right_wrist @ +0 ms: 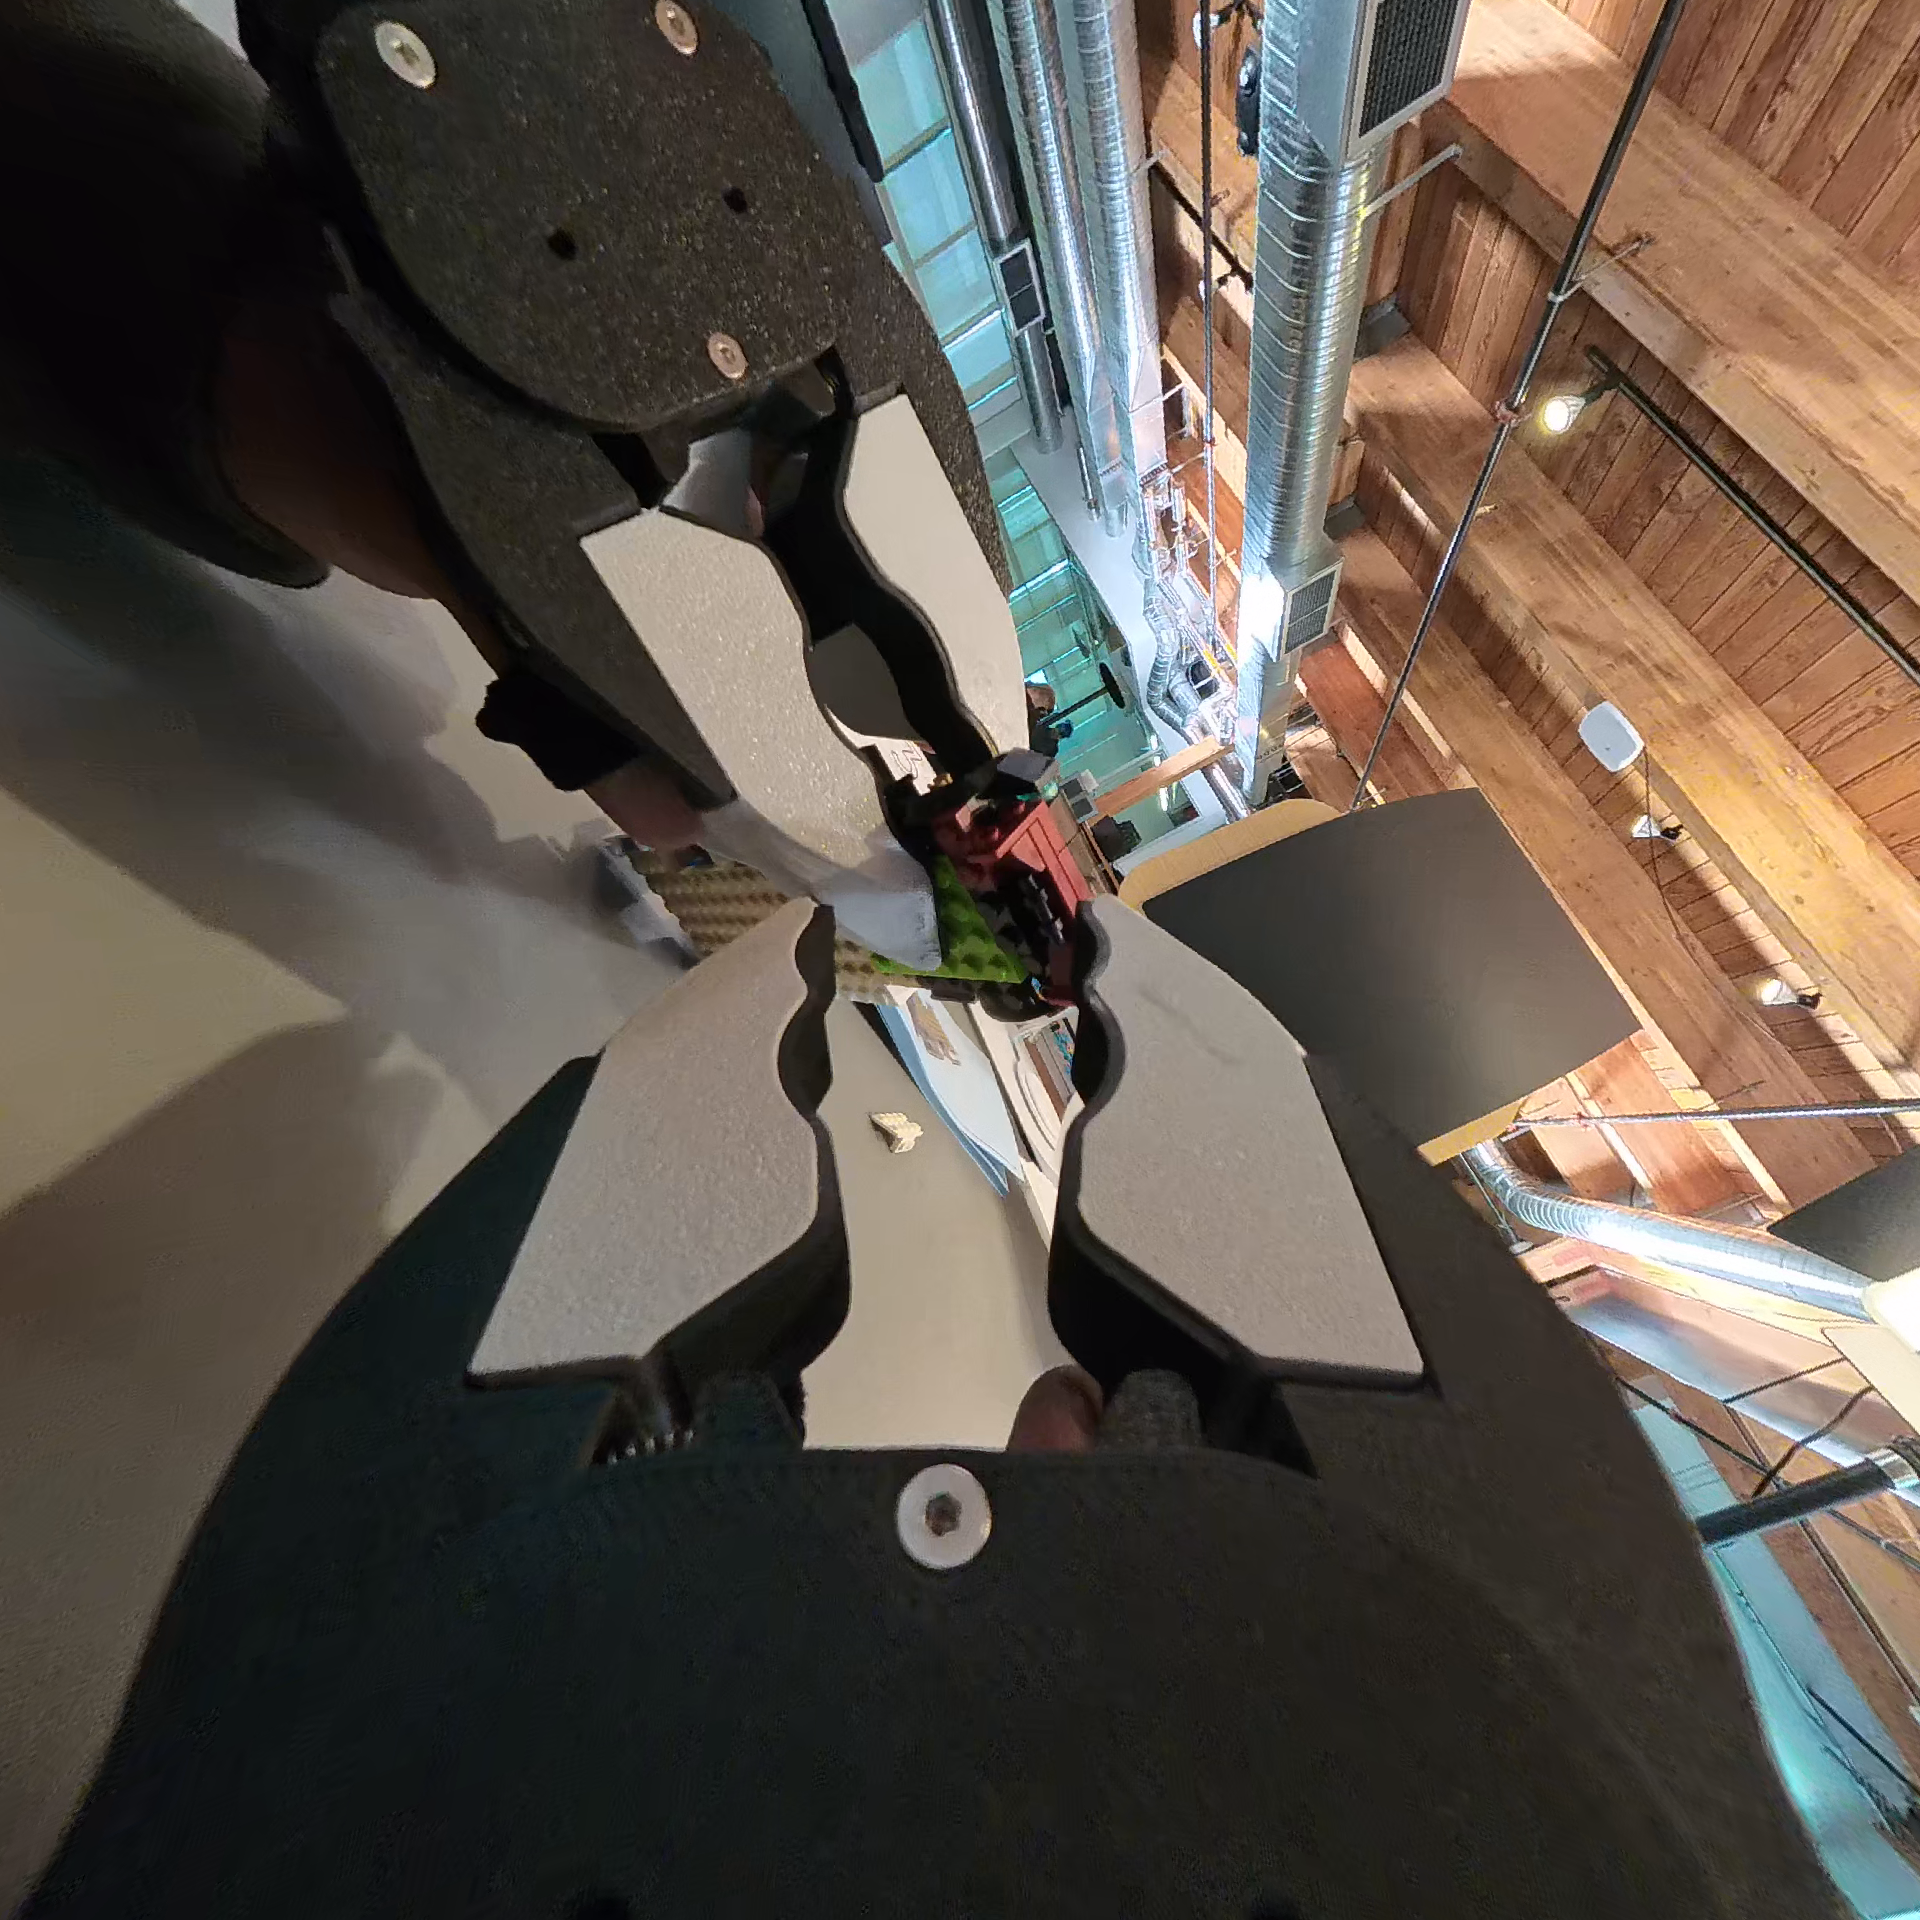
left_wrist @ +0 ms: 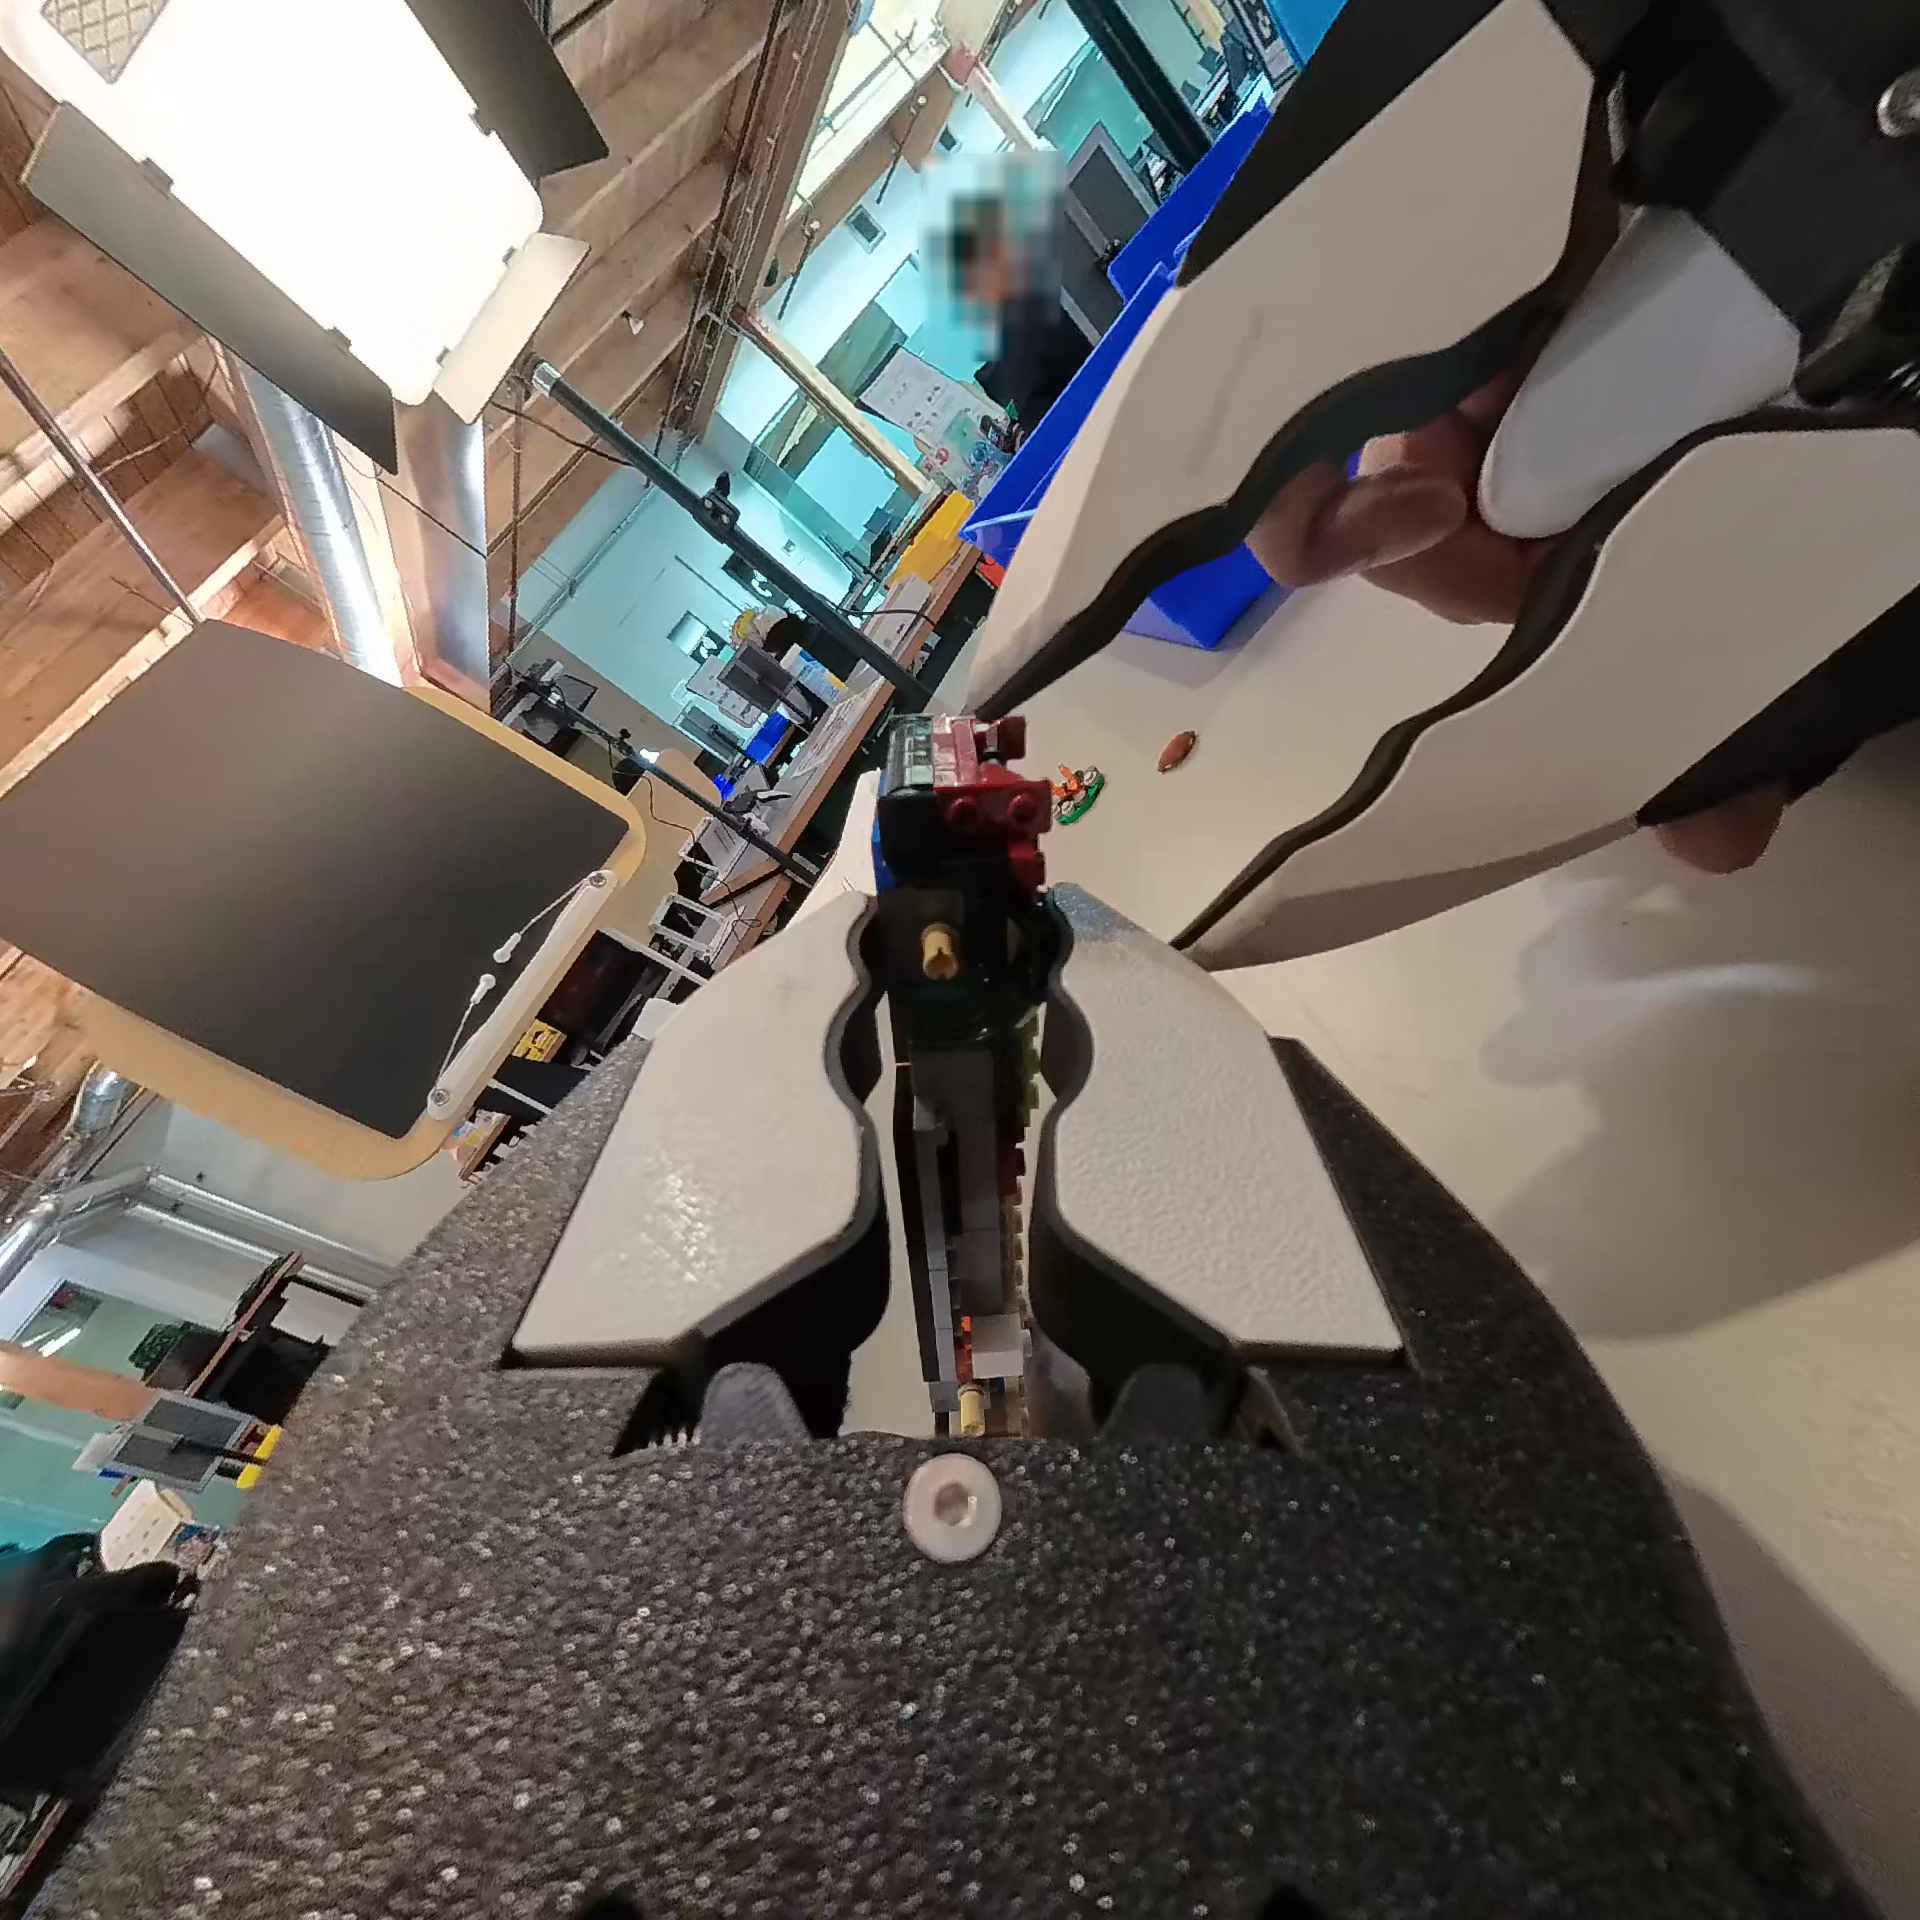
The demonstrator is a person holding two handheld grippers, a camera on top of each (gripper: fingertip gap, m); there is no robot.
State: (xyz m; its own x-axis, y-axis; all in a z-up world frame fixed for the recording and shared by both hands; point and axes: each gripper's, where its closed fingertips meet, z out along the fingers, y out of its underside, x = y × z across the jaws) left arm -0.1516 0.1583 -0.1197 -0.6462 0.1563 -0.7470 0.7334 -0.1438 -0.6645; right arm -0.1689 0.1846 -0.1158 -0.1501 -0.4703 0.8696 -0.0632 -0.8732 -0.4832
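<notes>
Right now your left gripper (left_wrist: 961,966) is clamped, both pads pressing, on a dark red, black and green toy-brick model (left_wrist: 961,831) lifted off the white table (left_wrist: 1558,1039). Your right gripper (right_wrist: 951,961) stands part open around the model's far end; one pad looks close to the bricks, but you have no grip there yet. Loose on the table lie a small brown oval piece (left_wrist: 1177,750) and a green-and-orange bit (left_wrist: 1078,787), with a blue plastic bin (left_wrist: 1195,582) beyond them.
</notes>
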